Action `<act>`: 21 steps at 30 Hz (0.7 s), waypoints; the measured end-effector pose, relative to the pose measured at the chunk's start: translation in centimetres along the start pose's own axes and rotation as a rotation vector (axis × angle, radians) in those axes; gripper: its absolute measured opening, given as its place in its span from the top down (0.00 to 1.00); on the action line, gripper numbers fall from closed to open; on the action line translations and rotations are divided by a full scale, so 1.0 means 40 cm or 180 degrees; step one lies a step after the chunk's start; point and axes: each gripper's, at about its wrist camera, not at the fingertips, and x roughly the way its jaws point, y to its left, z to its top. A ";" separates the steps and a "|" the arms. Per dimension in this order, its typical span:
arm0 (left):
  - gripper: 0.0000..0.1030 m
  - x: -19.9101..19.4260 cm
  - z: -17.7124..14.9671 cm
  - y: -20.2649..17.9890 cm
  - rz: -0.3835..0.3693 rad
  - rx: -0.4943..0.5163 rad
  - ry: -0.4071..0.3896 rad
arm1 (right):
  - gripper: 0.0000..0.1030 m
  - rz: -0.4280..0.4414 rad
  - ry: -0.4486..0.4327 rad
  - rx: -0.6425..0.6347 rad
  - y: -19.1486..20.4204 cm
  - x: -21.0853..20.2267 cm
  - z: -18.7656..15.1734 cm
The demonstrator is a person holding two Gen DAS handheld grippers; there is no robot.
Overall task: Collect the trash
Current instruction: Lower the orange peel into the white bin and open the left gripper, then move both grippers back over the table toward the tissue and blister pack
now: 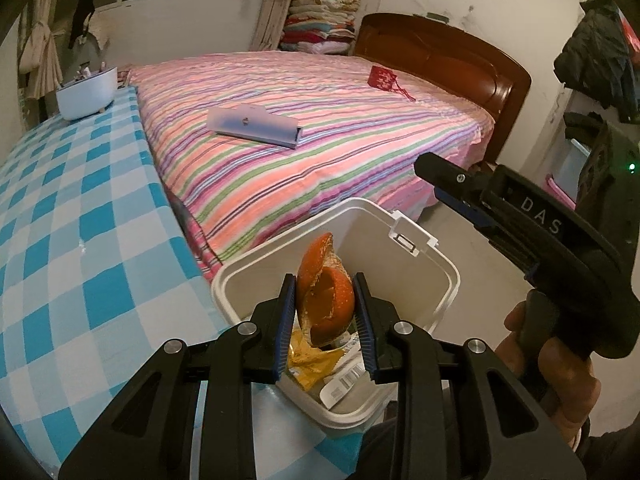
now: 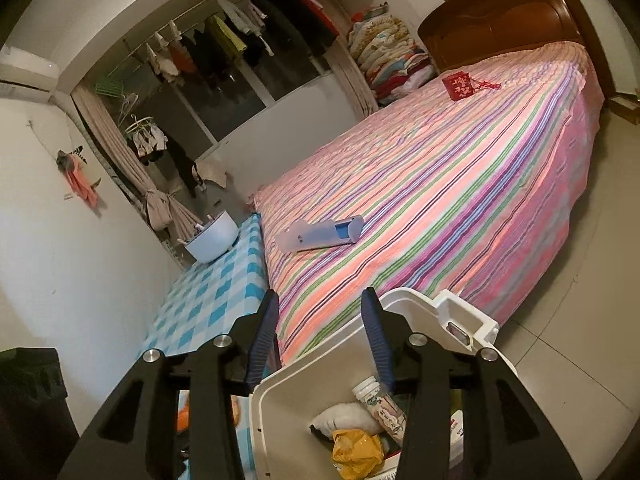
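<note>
My left gripper (image 1: pixel 325 280) is shut on a piece of orange peel (image 1: pixel 326 294) and holds it over the mouth of a white plastic trash bin (image 1: pixel 424 264). The bin holds a yellow wrapper (image 1: pixel 310 358) and white labelled packaging (image 1: pixel 344 384). My right gripper (image 1: pixel 424 168) hangs to the right of the bin in the left wrist view. In the right wrist view my right gripper (image 2: pixel 320 300) is open and empty above the bin's rim (image 2: pixel 280 384). A yellow wrapper (image 2: pixel 356 450), a small bottle (image 2: pixel 380 400) and white wadding (image 2: pixel 344 418) lie inside.
A bed with a striped pink cover (image 1: pixel 320 128) carries a flat pale blue box (image 1: pixel 256 124) and a red pouch (image 1: pixel 384 78). A blue checked surface (image 1: pixel 80 240) at the left holds a white round tub (image 1: pixel 86 92). Wooden headboard (image 1: pixel 448 64) at the back. Tiled floor (image 2: pixel 580 300) right.
</note>
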 end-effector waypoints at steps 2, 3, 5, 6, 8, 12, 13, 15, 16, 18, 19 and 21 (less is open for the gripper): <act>0.70 0.008 0.001 -0.007 -0.0018 0.0021 0.0022 | 0.59 0.0004 -0.0021 0.0020 -0.007 -0.004 0.004; 0.68 0.012 0.002 -0.010 -0.0019 0.0030 0.0033 | 0.59 0.0003 -0.0027 0.0030 -0.011 -0.005 0.005; 0.45 0.015 0.001 -0.010 0.0004 0.0035 0.0010 | 0.59 0.0000 -0.0039 0.0053 -0.014 -0.007 0.008; 0.40 0.013 0.001 -0.010 0.0020 0.0028 -0.0020 | 0.59 0.0002 -0.0041 0.0062 -0.016 -0.007 0.008; 0.27 0.003 -0.001 -0.010 0.0057 0.0023 -0.0106 | 0.59 0.0006 -0.0045 0.0080 -0.021 -0.011 0.009; 0.26 -0.011 -0.004 -0.006 0.0089 0.0024 -0.0134 | 0.59 0.0009 -0.0021 0.0083 -0.024 -0.014 0.013; 0.26 -0.016 -0.006 -0.004 0.0098 0.0025 -0.0137 | 0.59 0.0012 -0.0017 0.0082 -0.025 -0.015 0.014; 0.26 -0.026 -0.013 0.001 0.0158 0.0028 -0.0154 | 0.59 0.0008 -0.0020 0.0076 -0.023 -0.018 0.016; 0.25 -0.031 -0.016 0.004 0.0182 0.0027 -0.0164 | 0.59 0.0008 -0.0011 0.0066 -0.023 -0.019 0.017; 0.24 -0.044 -0.023 0.010 0.0214 0.0017 -0.0189 | 0.59 0.0011 0.0000 0.0061 -0.021 -0.018 0.015; 0.23 -0.048 -0.026 0.012 0.0228 0.0013 -0.0191 | 0.59 0.0011 0.0006 0.0056 -0.018 -0.018 0.014; 0.22 -0.061 -0.034 0.023 0.0269 -0.0011 -0.0199 | 0.59 0.0008 0.0033 0.0033 -0.013 -0.013 0.013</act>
